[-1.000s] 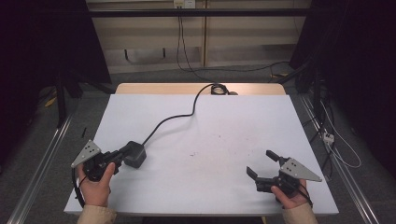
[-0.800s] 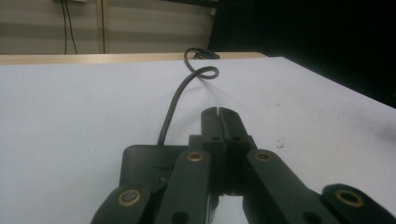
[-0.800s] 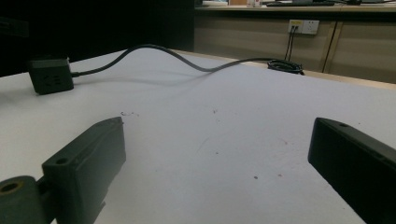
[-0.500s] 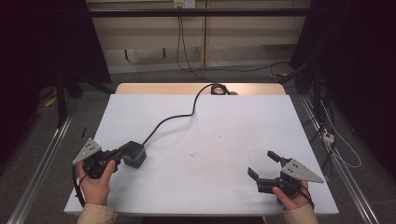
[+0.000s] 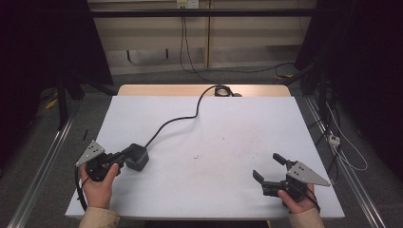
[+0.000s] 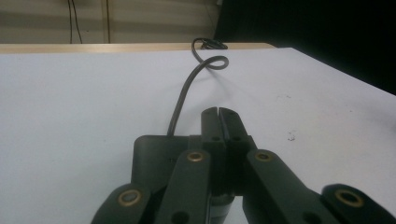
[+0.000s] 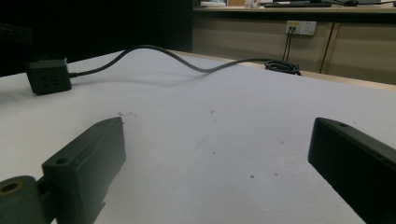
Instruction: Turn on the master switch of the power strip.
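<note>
Little is changed since the earlier frame: the small black cube-shaped plastic power adapter (image 5: 136, 157) is kept at eight o'clock on the white table (image 5: 237, 123), its black cable (image 5: 176, 119) trailing toward twelve. The left gripper (image 5: 124, 160) is closed empty, touching it; the right gripper (image 5: 270, 167) is held wide, empty.

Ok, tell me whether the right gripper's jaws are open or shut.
Open. In the right gripper view the right gripper has its two black jaws standing far apart, with bare white table between them and nothing held.
</note>
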The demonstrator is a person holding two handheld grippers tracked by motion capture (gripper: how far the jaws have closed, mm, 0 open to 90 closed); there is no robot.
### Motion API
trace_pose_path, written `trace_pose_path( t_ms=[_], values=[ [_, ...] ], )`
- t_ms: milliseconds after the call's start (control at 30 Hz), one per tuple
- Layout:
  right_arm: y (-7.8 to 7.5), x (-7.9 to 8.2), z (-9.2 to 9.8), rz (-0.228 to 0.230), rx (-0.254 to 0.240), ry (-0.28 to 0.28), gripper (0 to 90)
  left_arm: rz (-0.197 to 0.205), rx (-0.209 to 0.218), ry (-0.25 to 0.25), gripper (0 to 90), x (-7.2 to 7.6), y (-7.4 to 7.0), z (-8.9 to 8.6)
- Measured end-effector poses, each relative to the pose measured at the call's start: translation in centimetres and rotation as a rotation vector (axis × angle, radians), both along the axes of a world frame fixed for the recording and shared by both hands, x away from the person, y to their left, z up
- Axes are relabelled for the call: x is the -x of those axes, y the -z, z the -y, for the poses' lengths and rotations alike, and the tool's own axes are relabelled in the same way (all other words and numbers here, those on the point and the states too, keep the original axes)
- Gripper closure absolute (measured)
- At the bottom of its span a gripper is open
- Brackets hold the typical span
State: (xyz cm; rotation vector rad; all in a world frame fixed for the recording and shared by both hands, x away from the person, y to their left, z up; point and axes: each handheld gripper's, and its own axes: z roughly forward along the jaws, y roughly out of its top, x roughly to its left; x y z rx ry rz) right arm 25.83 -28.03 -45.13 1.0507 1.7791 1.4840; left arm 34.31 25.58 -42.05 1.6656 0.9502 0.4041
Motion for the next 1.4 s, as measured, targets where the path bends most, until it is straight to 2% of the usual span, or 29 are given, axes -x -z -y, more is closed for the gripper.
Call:
trace_pose_path(
  t_ms=[333,1400],
  values=[
    [0.04,0.06,0.09,0.0,0.004,0.0,3.6,-0.014,0.003,-0.002,90.0,-0.07,0.07,-0.04],
    [-0.01,0.18,0.1,0.003,0.01,0.0,3.6,-0.048,-0.05,-0.024,90.0,-0.19,0.5,-0.35]
  ],
)
